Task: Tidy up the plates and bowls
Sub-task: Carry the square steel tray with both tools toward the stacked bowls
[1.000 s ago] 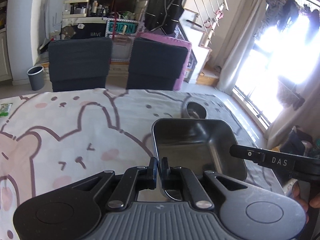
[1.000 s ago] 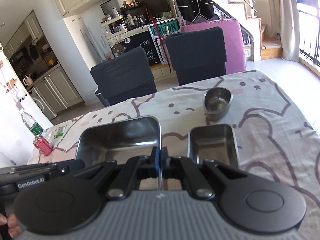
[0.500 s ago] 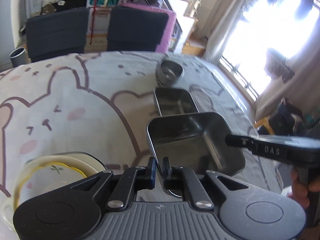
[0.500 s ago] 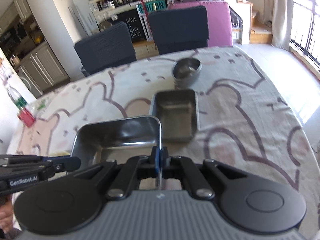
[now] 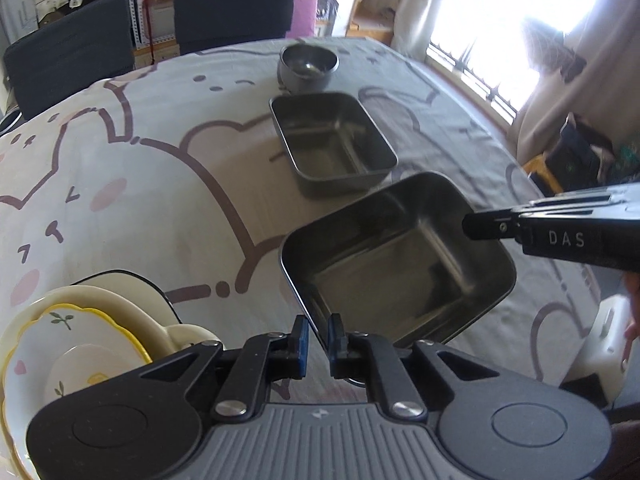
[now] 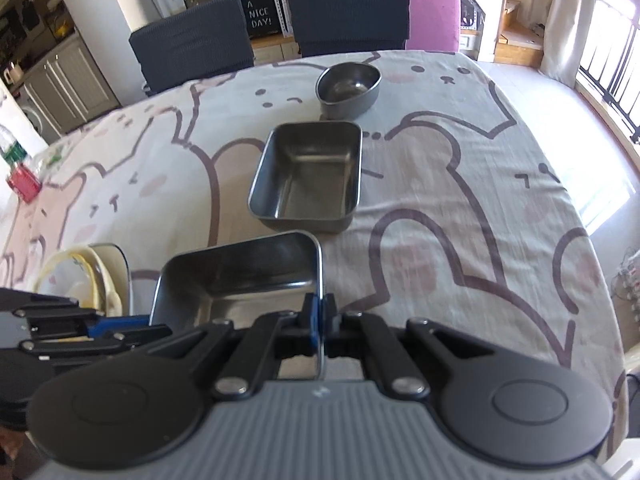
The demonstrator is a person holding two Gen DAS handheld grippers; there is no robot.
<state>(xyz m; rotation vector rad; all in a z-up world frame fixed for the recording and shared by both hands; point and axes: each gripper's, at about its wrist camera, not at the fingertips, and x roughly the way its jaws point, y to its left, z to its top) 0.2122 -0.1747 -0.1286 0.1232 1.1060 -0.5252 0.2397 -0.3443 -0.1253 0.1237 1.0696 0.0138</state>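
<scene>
- Against the frames a second back, both views tilt further down: chairs [image 6: 192, 40] now sit at the top edge, and more of the bear-print cloth [image 5: 140, 184] fills the frame.
- A stack of cream plates [image 5: 76, 340], yellow-rimmed, now shows at lower left of the left view; it was out of frame a second ago.
- Small tray [image 5: 332, 140] and round bowl [image 5: 308, 65] have slid up toward top centre of the left view, the bowl beyond the tray, close to it.
- Big tray [image 5: 396, 264] was held off the cloth between both grippers before; now it sits low, right of centre in the left view; whether it rests on the cloth I cannot tell.
- Left gripper [image 5: 317, 340]: jaws opening, a clear gap between the blue pads; the tray's near corner rim stands in that gap, and the pads no longer pinch it as they did a second ago.
- Right gripper [image 6: 319, 320]: clamped tight on the big tray's [image 6: 240, 276] right rim, the thin wall running straight between the pads, same as before.
- In the right view the big tray lies lower centre, just ahead of the jaws; small tray [image 6: 308, 176] beyond it, close but apart; bowl [image 6: 349, 89] further up.
- Left gripper's [image 6: 100, 330] fingers enter from lower left of the right view, at the tray's left end.
</scene>
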